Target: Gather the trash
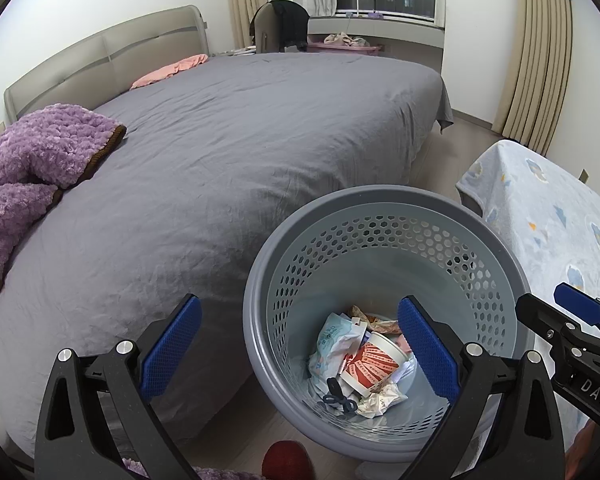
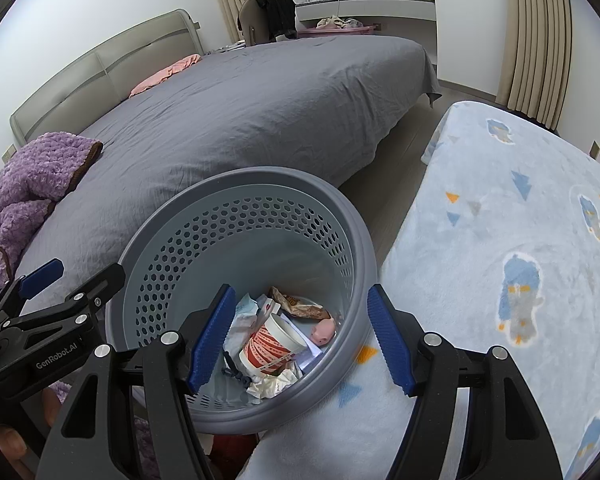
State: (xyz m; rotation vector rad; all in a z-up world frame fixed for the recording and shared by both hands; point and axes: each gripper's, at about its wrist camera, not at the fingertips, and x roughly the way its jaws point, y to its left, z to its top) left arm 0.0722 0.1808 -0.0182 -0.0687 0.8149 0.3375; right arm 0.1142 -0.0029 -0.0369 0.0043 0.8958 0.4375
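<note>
The left gripper hangs over the near rim of the grey perforated waste basket, its blue-padded jaws spread wide with nothing between them; one pad lies over the grey bed sheet, the other over the basket's inside. The right gripper is likewise released, jaws apart and empty, straddling the basket's right rim so that its left pad is over the trash and its right pad over the pale blue blanket just beside the basket. Neither gripper touches anything.

The basket stands on the floor, between the foot-side edge of the bed and the blanket-covered surface. At its bottom lies the collected trash: a red-and-white paper cup on its side, crumpled white wrappers, a small pink pig figure by the right wall, and a dark blue item near the front. A purple fleece throw lies along the bed's left edge.
</note>
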